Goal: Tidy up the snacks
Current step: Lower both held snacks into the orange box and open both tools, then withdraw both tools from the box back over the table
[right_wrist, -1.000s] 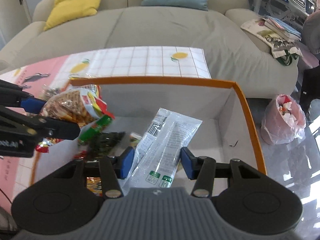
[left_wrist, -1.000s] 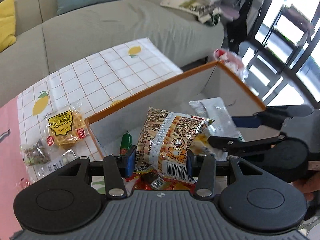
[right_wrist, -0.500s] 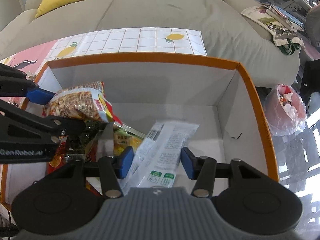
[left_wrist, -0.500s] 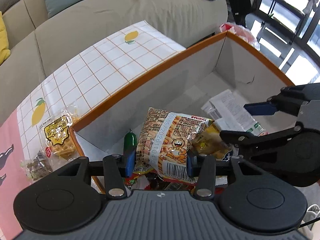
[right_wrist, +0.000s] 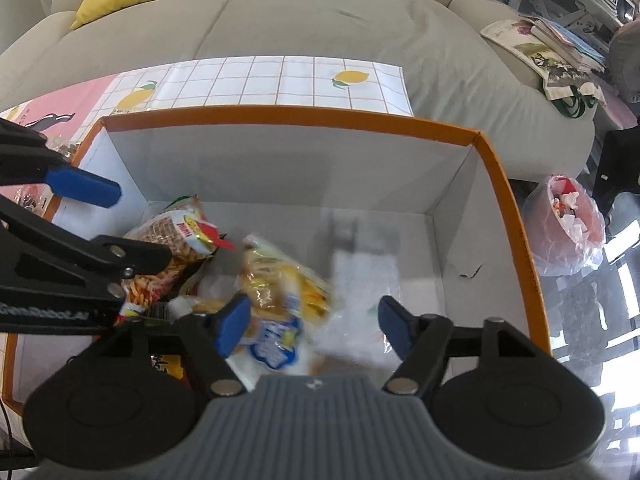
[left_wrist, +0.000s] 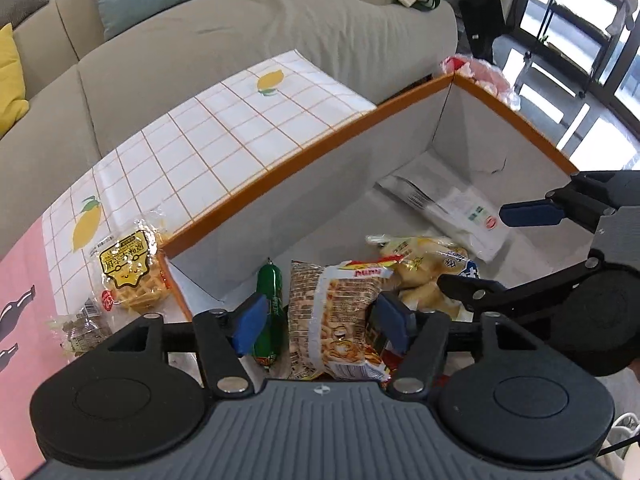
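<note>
An orange-rimmed white box (left_wrist: 304, 168) holds several snacks. My left gripper (left_wrist: 324, 322) is open over it; the brown noodle-snack bag (left_wrist: 336, 316) lies loose between its pads beside a green sausage (left_wrist: 269, 292). A yellow bread pack (left_wrist: 424, 264) and a white flat packet (left_wrist: 452, 210) lie further right on the box floor. My right gripper (right_wrist: 314, 318) is open above the box (right_wrist: 516, 240); the white packet (right_wrist: 360, 300) lies blurred below it, beside the bread pack (right_wrist: 280, 300) and the noodle bag (right_wrist: 176, 240).
A waffle pack (left_wrist: 128, 272) and a small dark snack pack (left_wrist: 80, 324) lie on the lemon-print tablecloth (left_wrist: 224, 136) left of the box. A sofa (left_wrist: 240, 40) stands behind. A pink bin bag (right_wrist: 568, 224) sits on the floor at the right.
Both grippers have opened. The noodle bag dropped from the left gripper and the white packet from the right; both now lie in the box.
</note>
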The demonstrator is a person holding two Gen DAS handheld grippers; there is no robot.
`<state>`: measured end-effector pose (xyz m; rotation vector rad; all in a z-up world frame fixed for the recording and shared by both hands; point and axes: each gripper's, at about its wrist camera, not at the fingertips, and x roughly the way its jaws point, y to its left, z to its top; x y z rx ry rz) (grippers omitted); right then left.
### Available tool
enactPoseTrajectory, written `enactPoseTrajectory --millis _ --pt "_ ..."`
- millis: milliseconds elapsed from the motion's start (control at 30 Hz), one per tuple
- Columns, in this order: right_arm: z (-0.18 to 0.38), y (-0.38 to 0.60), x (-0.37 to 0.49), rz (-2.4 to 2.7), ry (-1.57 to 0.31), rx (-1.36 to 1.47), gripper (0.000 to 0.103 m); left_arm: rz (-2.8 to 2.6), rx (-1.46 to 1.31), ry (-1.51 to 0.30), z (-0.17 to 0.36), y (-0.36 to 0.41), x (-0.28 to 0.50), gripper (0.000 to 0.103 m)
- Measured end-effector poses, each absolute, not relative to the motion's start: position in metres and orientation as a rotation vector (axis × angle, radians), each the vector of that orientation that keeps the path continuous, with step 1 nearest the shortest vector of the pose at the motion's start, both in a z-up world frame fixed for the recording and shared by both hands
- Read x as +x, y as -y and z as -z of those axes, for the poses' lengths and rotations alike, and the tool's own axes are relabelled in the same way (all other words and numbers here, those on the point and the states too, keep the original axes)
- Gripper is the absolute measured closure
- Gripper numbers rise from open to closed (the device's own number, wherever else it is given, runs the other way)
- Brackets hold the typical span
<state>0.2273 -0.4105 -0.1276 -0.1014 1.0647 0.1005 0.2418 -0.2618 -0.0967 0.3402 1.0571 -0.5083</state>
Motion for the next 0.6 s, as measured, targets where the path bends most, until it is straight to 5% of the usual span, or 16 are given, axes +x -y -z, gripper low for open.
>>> enactPoseTrajectory --millis 133,600 --pt "0.120 0.408 0.224 -0.084 -1.051 -0.102 0.019 0.503 0.316 -1.021 0.085 0.253 0.237 0.028" --pt "0.062 0.380 0.172 -0.025 -0.877 -0.008 0.016 0.446 0.221 -0.805 0.018 0.192 0.182 0.028"
